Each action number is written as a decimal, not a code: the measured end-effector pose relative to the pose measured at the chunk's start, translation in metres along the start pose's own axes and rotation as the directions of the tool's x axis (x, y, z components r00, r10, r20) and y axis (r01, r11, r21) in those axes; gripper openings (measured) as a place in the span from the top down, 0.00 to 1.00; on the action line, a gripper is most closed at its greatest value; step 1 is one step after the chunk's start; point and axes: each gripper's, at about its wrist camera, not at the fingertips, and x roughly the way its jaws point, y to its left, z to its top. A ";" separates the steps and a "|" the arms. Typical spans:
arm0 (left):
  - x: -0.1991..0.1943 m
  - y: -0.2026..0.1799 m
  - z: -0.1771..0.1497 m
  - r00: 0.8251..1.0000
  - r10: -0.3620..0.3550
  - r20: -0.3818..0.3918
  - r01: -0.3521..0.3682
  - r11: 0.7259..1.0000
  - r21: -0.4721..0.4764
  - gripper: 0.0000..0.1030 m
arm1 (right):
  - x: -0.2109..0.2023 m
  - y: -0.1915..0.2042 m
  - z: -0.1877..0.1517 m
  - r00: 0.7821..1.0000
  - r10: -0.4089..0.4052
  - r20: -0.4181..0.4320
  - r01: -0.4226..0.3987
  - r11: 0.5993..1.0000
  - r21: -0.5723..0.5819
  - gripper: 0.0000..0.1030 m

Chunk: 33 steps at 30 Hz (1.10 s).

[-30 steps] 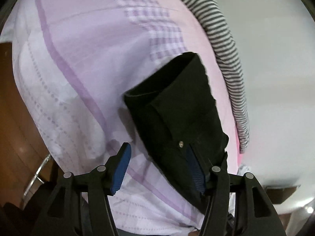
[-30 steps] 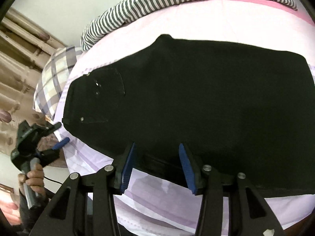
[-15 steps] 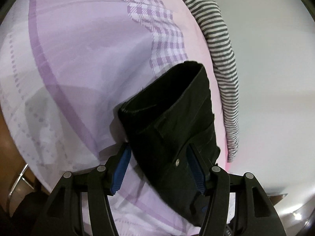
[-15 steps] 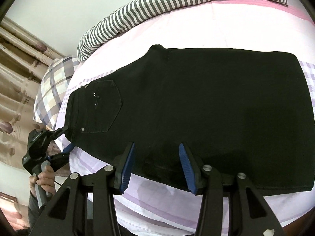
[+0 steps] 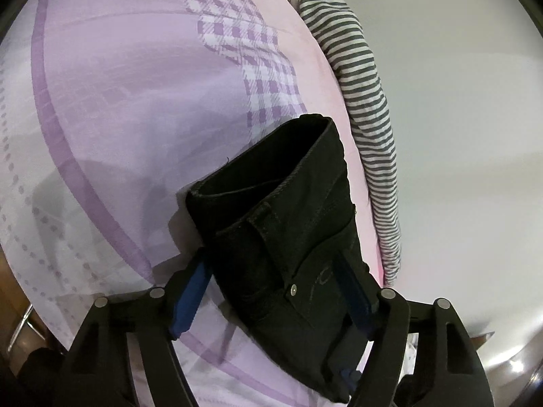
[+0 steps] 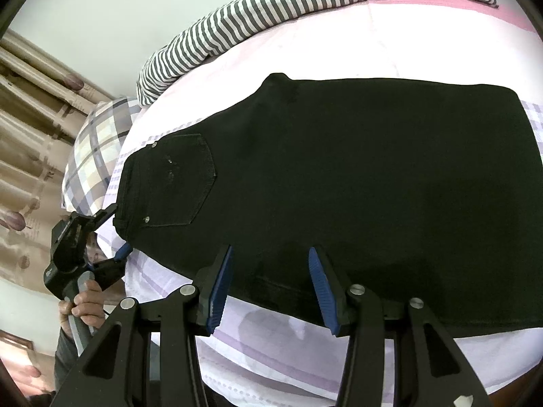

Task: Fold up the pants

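Black pants lie folded flat on the lilac bed sheet, back pocket up, waistband to the left. Seen end-on in the left wrist view, the pants have the waistband nearest the camera. My left gripper straddles that waistband end; its jaws are opening and its blue pads stand off the cloth. The right wrist view shows the same left gripper at the waistband corner, held by a hand. My right gripper hovers open over the pants' near edge, gripping nothing.
A grey-and-white striped blanket runs along the bed's far edge by the white wall. A plaid pillow lies beyond the waistband, with curtains behind it. Wooden floor shows past the sheet's left edge.
The left gripper has tilted and closed in on the waistband, then spread its jaws wider around it. The right gripper has kept still, and the pants now lie flatter.
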 end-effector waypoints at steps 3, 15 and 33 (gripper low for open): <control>0.000 -0.003 -0.004 1.000 0.013 0.005 -0.014 1.000 0.020 0.36 | -0.001 -0.001 0.000 1.000 0.004 -0.001 -0.004 1.000 0.012 0.57; 0.008 -0.002 -0.019 0.999 -0.017 -0.033 0.018 0.999 0.035 0.44 | 0.002 0.000 0.002 1.000 0.004 -0.007 -0.004 1.000 0.010 0.57; -0.001 -0.074 -0.032 0.986 0.153 0.061 -0.164 0.950 0.265 0.84 | -0.015 -0.007 0.002 0.999 0.005 0.049 -0.007 1.000 0.026 0.57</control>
